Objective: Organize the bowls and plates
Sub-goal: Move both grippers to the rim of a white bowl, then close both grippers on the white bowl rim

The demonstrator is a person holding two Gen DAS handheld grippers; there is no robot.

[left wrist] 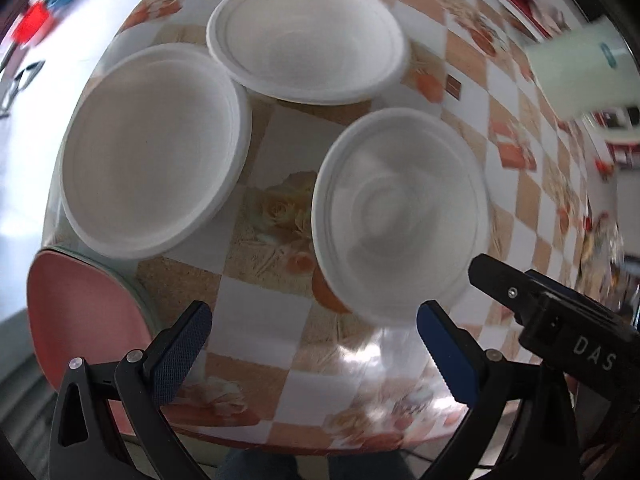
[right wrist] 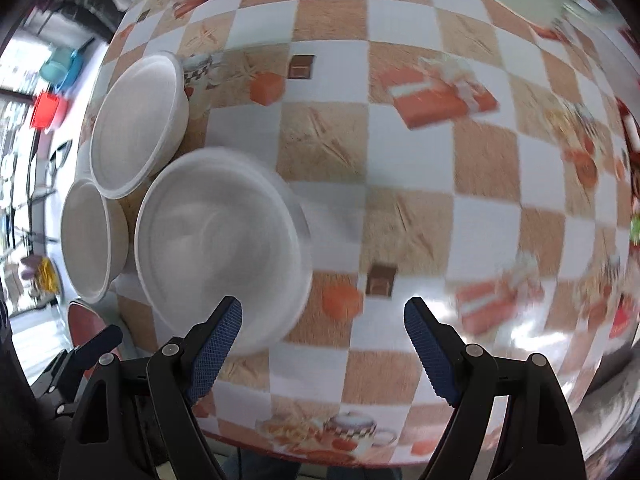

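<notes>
The tabletop (left wrist: 276,296) wears a glossy checkered oilcloth of white and tan squares printed with roses, gift boxes and teacups, and a pink chair seat (left wrist: 84,320) shows below its left edge. Three white foam dishes sit grouped on the left part of the tabletop: a shallow plate (left wrist: 152,152) nearest that edge, a second plate (left wrist: 306,38) farther back whose rim overlaps the first one's, and a deeper bowl (left wrist: 400,216), motion-blurred, closest to the person and apart from both. A pale cup-like container (left wrist: 580,72) is at the far right, blurred. The left hand-held gripper (left wrist: 314,346) hovers over the tabletop with its blue-padded jaws spread wide, holding nothing. The right hand-held gripper (right wrist: 322,336) is likewise wide open and empty, its left pad (right wrist: 218,344) just in front of the bowl's near rim.
</notes>
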